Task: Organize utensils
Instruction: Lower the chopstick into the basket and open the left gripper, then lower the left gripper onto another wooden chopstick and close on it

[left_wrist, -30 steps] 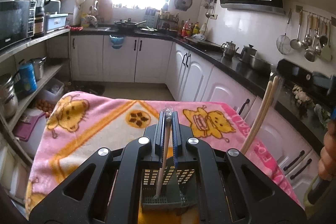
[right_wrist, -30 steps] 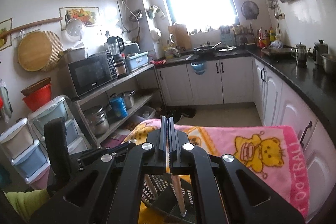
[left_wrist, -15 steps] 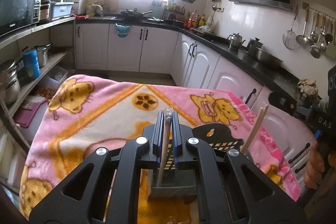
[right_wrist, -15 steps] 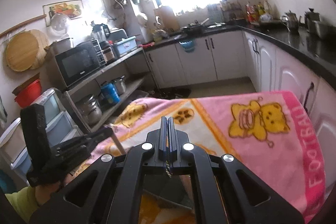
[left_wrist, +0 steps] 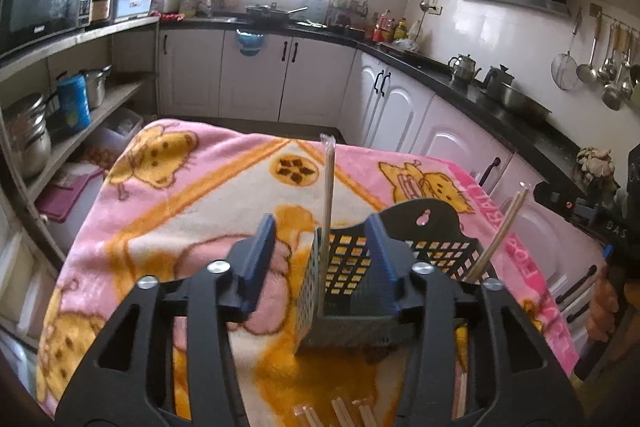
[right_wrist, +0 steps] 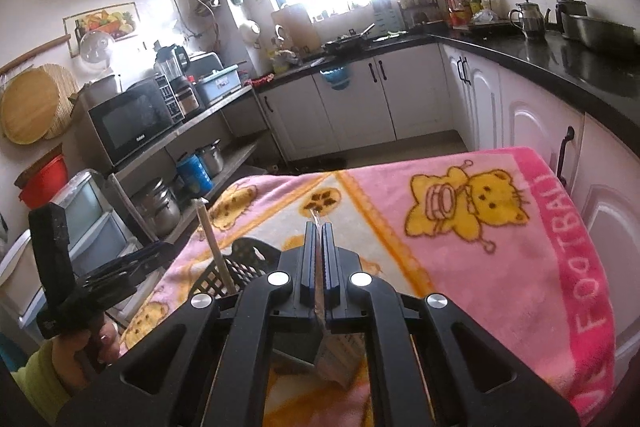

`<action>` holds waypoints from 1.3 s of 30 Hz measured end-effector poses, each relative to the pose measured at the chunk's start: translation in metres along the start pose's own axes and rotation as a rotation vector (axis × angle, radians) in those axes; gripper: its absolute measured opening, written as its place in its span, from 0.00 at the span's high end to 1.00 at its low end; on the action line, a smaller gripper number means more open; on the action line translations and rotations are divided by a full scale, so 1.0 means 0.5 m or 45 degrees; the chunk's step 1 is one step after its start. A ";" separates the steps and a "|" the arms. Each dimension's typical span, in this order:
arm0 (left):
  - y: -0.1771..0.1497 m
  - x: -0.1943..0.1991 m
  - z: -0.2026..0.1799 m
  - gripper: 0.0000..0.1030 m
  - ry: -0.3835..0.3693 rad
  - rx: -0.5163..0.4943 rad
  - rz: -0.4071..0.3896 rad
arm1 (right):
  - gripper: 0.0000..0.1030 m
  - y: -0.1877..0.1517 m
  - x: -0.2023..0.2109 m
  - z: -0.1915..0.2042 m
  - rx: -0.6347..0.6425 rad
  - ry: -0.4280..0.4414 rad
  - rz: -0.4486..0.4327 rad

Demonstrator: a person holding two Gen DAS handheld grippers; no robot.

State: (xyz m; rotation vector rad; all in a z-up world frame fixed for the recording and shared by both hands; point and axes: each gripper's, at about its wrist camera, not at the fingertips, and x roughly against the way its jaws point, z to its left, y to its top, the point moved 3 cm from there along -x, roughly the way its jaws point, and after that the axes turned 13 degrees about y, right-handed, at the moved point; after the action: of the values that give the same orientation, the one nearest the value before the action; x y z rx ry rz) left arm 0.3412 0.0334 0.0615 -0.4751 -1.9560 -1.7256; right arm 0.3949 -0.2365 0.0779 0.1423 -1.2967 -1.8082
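A dark slotted utensil basket (left_wrist: 432, 251) stands on the pink cartoon blanket (left_wrist: 192, 187). My left gripper (left_wrist: 320, 259) is open, its blue pads either side of a wrapped chopstick pair (left_wrist: 327, 203) that stands upright in the basket's left compartment. A second chopstick pair (left_wrist: 500, 235) leans in the basket's right side. My right gripper (right_wrist: 319, 259) is shut on that chopstick pair (right_wrist: 316, 217), just above the basket (right_wrist: 240, 267). The released chopsticks (right_wrist: 214, 247) also show in the right wrist view.
More wrapped chopsticks (left_wrist: 340, 413) lie on the blanket at the near edge. White cabinets (left_wrist: 400, 107) with a black counter run along the right. Open shelves with pots and a microwave (left_wrist: 44, 3) stand to the left.
My left gripper has opened and let go of the chopsticks, which now stand in the basket. Both grippers have drawn back and down a little; the right stays shut on its pair.
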 end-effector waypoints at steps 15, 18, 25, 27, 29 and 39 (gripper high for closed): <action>-0.046 0.067 0.019 0.19 -0.018 0.040 -0.003 | 0.38 -0.051 0.030 0.027 0.040 -0.055 0.064; -0.057 0.081 0.025 0.15 -0.013 0.045 -0.009 | 0.33 -0.070 0.037 0.037 0.062 -0.064 0.079; -0.093 0.112 0.035 0.11 -0.024 0.054 -0.010 | 0.27 -0.128 0.052 0.056 0.112 -0.107 0.109; -0.107 0.120 0.036 0.11 -0.026 0.053 -0.007 | 0.26 -0.141 0.054 0.060 0.126 -0.117 0.120; -0.120 0.127 0.039 0.11 -0.026 0.056 -0.006 | 0.25 -0.156 0.058 0.068 0.144 -0.126 0.129; -0.184 0.149 0.074 0.11 -0.020 0.096 0.024 | 0.23 -0.219 0.074 0.110 0.207 -0.128 0.184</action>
State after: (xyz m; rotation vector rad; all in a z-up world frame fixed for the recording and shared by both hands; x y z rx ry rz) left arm 0.2243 0.0527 0.0251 -0.4800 -2.0129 -1.6351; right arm 0.2791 -0.2159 0.0277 0.0454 -1.4869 -1.6044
